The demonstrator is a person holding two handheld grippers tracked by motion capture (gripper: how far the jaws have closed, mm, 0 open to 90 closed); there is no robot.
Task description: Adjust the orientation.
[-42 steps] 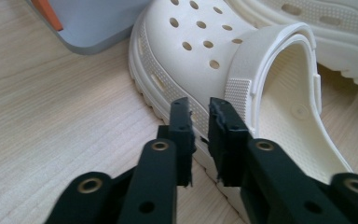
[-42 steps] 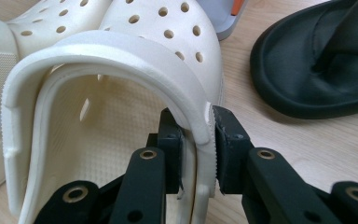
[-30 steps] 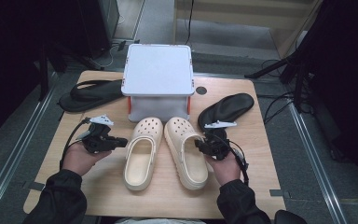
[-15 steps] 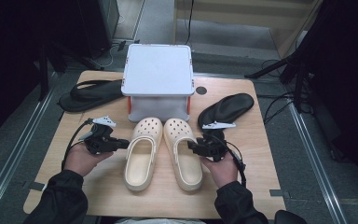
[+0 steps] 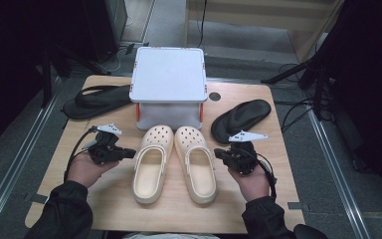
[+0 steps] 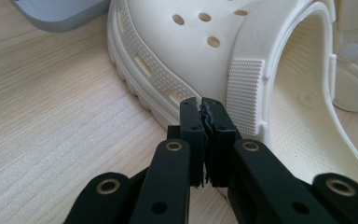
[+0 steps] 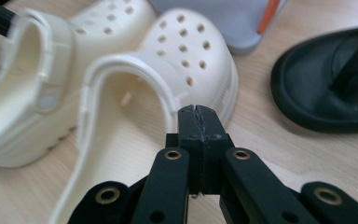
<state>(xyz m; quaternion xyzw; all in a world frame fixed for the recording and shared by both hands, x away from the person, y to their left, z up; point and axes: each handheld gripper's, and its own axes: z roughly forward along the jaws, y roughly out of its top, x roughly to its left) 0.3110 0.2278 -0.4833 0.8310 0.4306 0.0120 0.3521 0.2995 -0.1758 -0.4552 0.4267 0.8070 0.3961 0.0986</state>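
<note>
So the two cream clogs, left clog (image 5: 150,167) and right clog (image 5: 196,163), are sitting side by side in the middle of the tabletop (image 5: 104,209), toes pointing at the white box (image 5: 169,87) behind them and nearly touching it. Looks like the lining-up part is basically done, they're a neat pair now.

Left claw (image 5: 129,153) is just beside the left clog's outer edge, jaws pressed together with nothing in them; the left gripper view has the tips right by the clog's side wall. Right claw (image 5: 219,154) is near the right clog's outer edge; its jaws have just been closing and in the right gripper view they meet flush with nothing between them. So neither clog is being held.

What's left, my guess: the black sandals. One (image 5: 97,101) lies left of the box, the other (image 5: 239,119) to the right, well apart. If those need pairing too, that's not started yet.
</note>
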